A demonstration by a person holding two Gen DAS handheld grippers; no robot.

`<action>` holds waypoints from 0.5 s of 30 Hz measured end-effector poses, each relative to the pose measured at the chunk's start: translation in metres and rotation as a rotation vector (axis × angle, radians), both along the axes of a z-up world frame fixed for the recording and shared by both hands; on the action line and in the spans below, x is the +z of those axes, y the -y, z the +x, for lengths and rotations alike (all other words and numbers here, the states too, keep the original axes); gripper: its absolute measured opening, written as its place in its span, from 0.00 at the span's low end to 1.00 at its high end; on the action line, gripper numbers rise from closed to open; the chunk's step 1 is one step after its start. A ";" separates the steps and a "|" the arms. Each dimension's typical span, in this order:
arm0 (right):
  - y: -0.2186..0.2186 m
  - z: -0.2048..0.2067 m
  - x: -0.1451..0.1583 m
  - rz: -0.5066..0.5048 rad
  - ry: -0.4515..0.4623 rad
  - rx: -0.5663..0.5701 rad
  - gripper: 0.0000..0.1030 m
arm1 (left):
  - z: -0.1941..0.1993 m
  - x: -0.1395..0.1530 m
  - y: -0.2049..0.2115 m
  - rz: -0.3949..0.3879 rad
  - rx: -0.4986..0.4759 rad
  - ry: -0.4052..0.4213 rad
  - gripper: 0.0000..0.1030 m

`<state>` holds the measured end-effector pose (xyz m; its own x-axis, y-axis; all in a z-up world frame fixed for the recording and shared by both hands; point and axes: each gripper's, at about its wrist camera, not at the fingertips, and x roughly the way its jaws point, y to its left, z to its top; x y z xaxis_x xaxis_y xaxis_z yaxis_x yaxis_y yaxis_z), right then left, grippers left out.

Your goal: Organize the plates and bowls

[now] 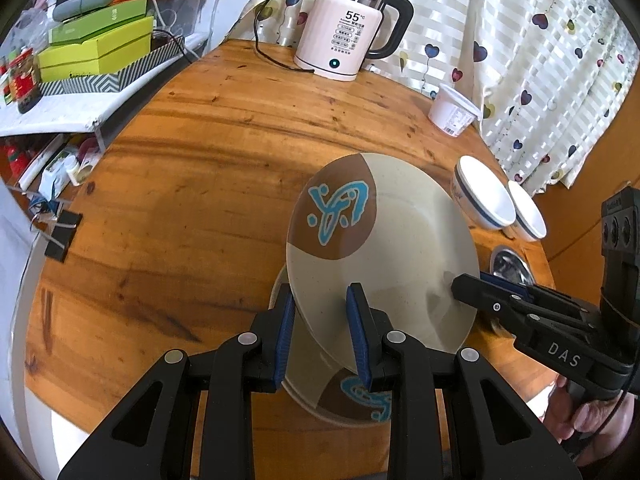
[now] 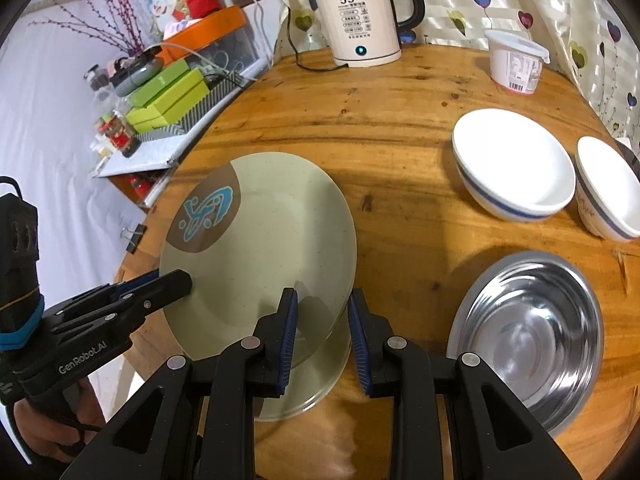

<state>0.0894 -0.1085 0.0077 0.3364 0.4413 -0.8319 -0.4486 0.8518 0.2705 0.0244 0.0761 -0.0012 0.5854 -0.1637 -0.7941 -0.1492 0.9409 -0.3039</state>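
A beige plate with a brown patch and blue motif (image 1: 384,248) (image 2: 260,248) is held tilted above a second matching plate (image 1: 344,396) (image 2: 320,376) lying on the round wooden table (image 1: 200,184). My left gripper (image 1: 320,320) straddles the tilted plate's near rim, with a gap between its pads. My right gripper (image 2: 324,320) straddles the opposite rim, also with a gap. In each view the other gripper's tips touch the plate's edge (image 1: 472,288) (image 2: 176,284). Two white bowls with blue bands (image 2: 512,164) (image 2: 608,188) and a steel bowl (image 2: 532,328) sit to the right.
A white electric kettle (image 1: 344,32) (image 2: 360,20) with its cord stands at the table's far edge. A white plastic tub (image 2: 516,60) is near the heart-print curtain. A shelf with green boxes (image 1: 96,48) is at the left. A binder clip (image 1: 64,236) grips the table's left edge.
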 end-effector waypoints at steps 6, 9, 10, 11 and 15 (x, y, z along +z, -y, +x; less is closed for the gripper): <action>0.001 -0.006 -0.004 -0.004 -0.009 0.008 0.24 | -0.008 -0.003 0.003 0.004 0.007 -0.015 0.27; 0.001 -0.008 -0.005 -0.007 -0.012 0.013 0.24 | -0.012 -0.005 0.004 0.001 0.011 -0.021 0.27; 0.002 -0.009 -0.006 -0.007 -0.014 0.015 0.24 | -0.014 -0.005 0.005 0.000 0.012 -0.024 0.27; 0.002 -0.010 -0.007 -0.008 -0.017 0.016 0.24 | -0.015 -0.006 0.005 0.000 0.014 -0.026 0.27; 0.000 -0.013 -0.009 -0.012 -0.022 0.026 0.24 | -0.020 -0.009 0.005 -0.003 0.022 -0.037 0.27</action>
<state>0.0766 -0.1089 -0.0016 0.3063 0.4391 -0.8446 -0.4644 0.8434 0.2701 0.0044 0.0710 -0.0099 0.5592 -0.1532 -0.8148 -0.1808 0.9366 -0.3002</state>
